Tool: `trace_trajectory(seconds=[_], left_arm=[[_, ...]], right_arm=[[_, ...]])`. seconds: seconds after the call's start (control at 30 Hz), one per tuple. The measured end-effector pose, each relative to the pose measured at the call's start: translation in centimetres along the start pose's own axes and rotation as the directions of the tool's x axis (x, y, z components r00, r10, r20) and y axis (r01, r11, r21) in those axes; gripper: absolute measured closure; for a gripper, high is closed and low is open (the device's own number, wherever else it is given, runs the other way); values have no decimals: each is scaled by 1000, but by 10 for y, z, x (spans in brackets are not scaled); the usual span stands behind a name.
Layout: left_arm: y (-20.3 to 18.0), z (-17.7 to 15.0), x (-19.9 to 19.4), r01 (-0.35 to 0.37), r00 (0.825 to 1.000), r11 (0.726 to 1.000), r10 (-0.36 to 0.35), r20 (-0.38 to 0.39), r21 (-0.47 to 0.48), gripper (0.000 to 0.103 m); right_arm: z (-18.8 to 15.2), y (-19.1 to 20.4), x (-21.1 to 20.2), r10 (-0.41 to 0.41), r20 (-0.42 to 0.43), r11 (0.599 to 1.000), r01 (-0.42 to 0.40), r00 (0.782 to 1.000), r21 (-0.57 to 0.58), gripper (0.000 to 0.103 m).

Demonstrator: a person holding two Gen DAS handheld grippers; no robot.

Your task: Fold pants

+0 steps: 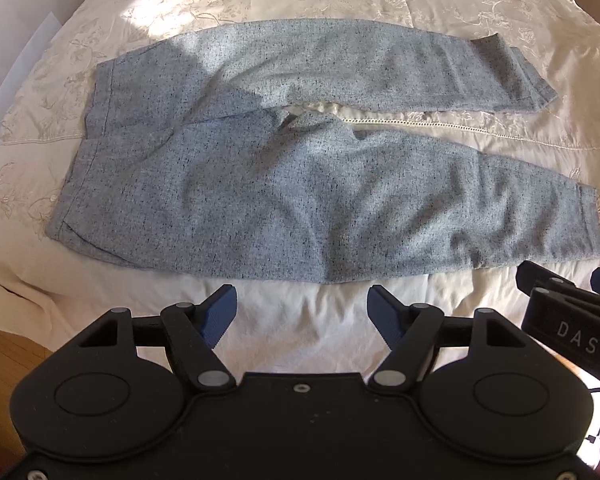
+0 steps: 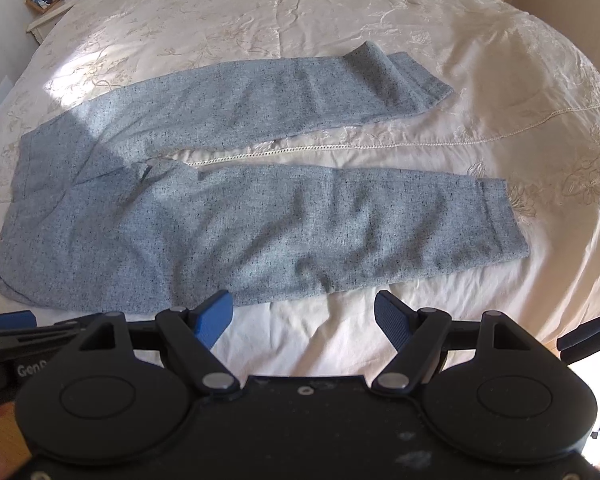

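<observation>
Left wrist view looks down between the left gripper (image 1: 302,312), whose jaws stand spread wide with nothing between them; its ribbed blue pads (image 1: 220,314) hang over bare bedspread at the bottom of the frame, just short of the near edge of the pants (image 1: 300,200). In the right wrist view the right gripper (image 2: 304,318) is the same: jaws released, empty, the tip of the left-hand pad lying against the near hem line of the cloth in the picture, though I cannot tell whether it touches. Each gripper shows at the edge of the other's frame, so the two sit side by side.

No fold looks made yet, by my reading. The pants lie spread flat across the middle of both frames, waistband (image 1: 96,120) toward the left, the two legs running to the right and splayed apart, with a strip of bedspread and its lace seam showing between them. Everything is left to do: bring one leg over the other, then fold along the length.

The cloth is a soft, flecked blue-grey knit, loosely rumpled, with stitched cuffs at the ends; the far leg's cuff (image 2: 404,76) is turned up. The bedspread (image 2: 260,8) is cream, glossy and embroidered with flowers, sunlit at upper left.
</observation>
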State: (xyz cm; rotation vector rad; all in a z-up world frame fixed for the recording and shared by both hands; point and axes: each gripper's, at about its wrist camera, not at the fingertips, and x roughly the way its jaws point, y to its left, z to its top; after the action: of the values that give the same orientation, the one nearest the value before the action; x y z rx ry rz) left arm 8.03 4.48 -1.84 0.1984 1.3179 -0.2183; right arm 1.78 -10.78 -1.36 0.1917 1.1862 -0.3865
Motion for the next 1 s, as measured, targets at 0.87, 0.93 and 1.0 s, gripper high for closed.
trace_trajectory(seconds=[0.87, 0.93, 1.0], left_arm=[[-25, 48, 69, -38, 999, 986, 39, -2, 164, 32], [-32, 47, 67, -36, 999, 991, 38, -14, 127, 32], [-40, 45, 67, -42, 999, 995, 44, -24, 89, 32]], right_arm=[[-6, -139, 93, -154, -93, 960, 172, 984, 223, 24], [3, -163, 101, -161, -93, 960, 177, 983, 217, 24], [14, -187, 109, -154, -82, 965, 168, 985, 201, 24]])
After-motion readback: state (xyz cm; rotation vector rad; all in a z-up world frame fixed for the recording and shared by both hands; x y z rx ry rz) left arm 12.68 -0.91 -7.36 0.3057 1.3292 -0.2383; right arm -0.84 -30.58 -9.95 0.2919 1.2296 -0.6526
